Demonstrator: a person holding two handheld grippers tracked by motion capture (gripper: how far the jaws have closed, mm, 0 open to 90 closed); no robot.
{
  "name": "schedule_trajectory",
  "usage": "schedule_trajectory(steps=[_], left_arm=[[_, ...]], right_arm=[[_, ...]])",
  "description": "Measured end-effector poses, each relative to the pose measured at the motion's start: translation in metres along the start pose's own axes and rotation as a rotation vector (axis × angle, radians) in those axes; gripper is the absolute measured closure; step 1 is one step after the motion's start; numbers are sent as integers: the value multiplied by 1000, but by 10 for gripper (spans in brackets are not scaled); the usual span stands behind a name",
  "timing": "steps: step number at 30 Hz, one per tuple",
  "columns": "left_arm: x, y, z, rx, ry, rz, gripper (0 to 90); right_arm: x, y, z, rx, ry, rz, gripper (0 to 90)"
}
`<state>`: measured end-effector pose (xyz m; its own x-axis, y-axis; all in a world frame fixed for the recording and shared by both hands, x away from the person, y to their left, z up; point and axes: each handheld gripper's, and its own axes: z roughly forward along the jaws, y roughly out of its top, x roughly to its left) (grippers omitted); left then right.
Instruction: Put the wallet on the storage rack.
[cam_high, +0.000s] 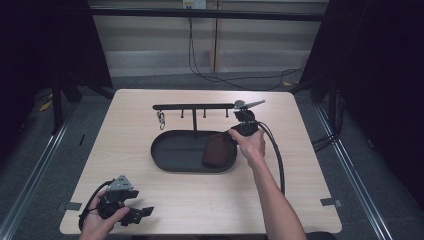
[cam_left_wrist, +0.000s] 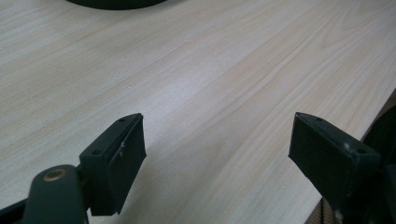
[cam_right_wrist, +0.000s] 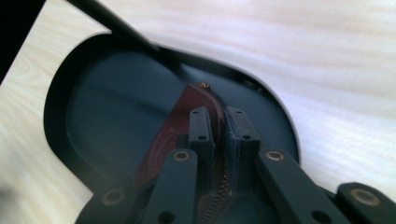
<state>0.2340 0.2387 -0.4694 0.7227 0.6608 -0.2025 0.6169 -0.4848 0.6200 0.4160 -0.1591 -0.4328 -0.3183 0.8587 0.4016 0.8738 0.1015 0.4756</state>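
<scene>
A dark red zip pouch (cam_high: 216, 150) lies at the right end of a black oval tray (cam_high: 172, 150). My right gripper (cam_high: 231, 138) reaches into the tray from the right, shut on the pouch. In the right gripper view the two jaws (cam_right_wrist: 219, 119) pinch the pouch (cam_right_wrist: 180, 116) along its zip edge, just above the tray floor (cam_right_wrist: 107, 102). Near the table's front left corner, my left gripper (cam_high: 142, 212) rests in the person's hand. Its jaws (cam_left_wrist: 217, 144) stand open over bare wood with nothing between them.
A black rack (cam_high: 192, 106) with several hooks rises on a post from the tray's far edge. A small key ring (cam_high: 161, 120) hangs from its left hook. The right gripper's cable (cam_high: 276, 150) loops along the forearm. Light wood table (cam_high: 150, 195) around the tray.
</scene>
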Motion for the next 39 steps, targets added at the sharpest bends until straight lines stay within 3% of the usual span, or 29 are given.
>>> schedule_trajectory(steps=[1,10,13,17,23,33,39], left_arm=[[1,0,0,3,-2,6,184],[0,0,0,-5,-4,-4,184],[1,0,0,2,-3,3,184],[1,0,-1,-6,0,1,184],[1,0,0,2,-3,2,184],[1,-1,0,-5,11,-9,184],[2,-1,-1,-12,21,-18,184]], right_arm=[[-1,-1,1,-10,0,-13,816],[-11,-8,5,-17,23,19,812],[-10,-8,5,-19,21,5,805],[-11,-10,5,-26,7,7,721],[-13,-13,0,-33,35,-2,712],[-14,-18,-23,-90,50,-39,543],[-14,-27,-34,-122,72,-53,387]])
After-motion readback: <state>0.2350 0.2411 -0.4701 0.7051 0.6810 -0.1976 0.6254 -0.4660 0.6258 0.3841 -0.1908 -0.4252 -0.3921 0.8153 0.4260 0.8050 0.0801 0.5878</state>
